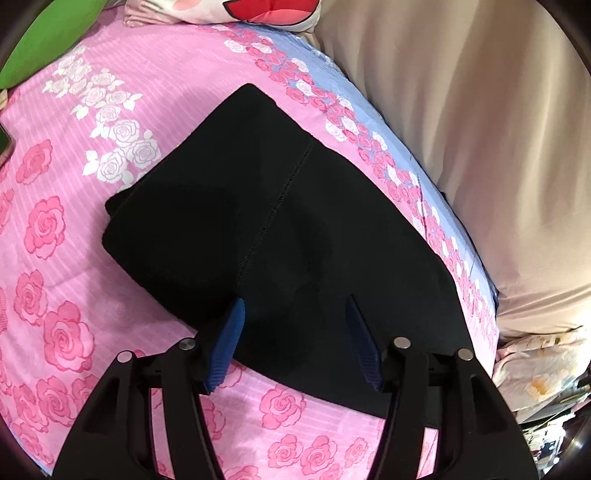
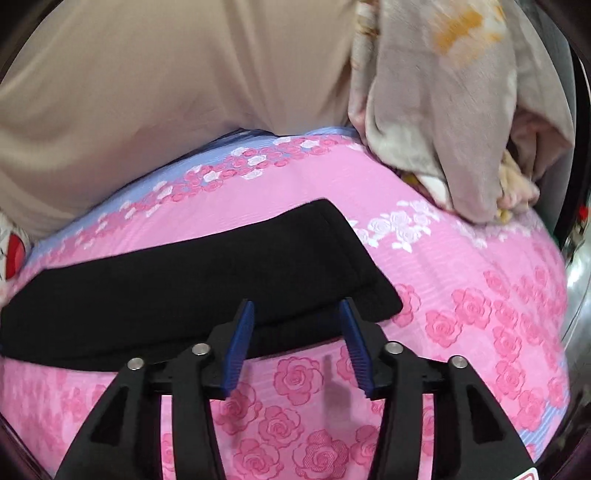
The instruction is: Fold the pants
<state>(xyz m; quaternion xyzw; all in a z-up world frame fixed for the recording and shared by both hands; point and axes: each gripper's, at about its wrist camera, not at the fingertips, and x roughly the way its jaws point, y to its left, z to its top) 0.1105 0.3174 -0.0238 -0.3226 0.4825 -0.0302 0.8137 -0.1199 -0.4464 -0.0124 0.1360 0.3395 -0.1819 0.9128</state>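
A green cushion [image 1: 48,40] is sitting at the far left of the left wrist view, well apart from the black pants [image 1: 266,229], which are lying folded into a compact stack on the pink rose-print bedsheet [image 1: 55,229]. Taking the pants as the landmark: the sheet is showing on every side of them, a red-and-white printed pillow [image 1: 273,11] is lying beyond their far corner, and a beige curtain-like cloth [image 1: 461,129] is hanging past the sheet's blue border on their right. A stitched seam is running across the top layer, which suggests the garment is already doubled over — the folding looks close to done.

The left gripper [image 1: 295,308] is hovering over the near edge of the pants, its blue fingers [image 1: 231,332] standing moderately apart with cloth beneath the gap but nothing pinched between them. That placement is probably for pressing or straightening the edge.

In the right wrist view the right gripper [image 2: 298,314] is poised at the near edge of the pants [image 2: 192,273] too, fingers [image 2: 242,332] partly spread and gripping nothing — likely just clear of the cloth. To the right of the pants, a crumpled beige blanket [image 2: 443,122] is heaped at the bed's far corner, out of the way.
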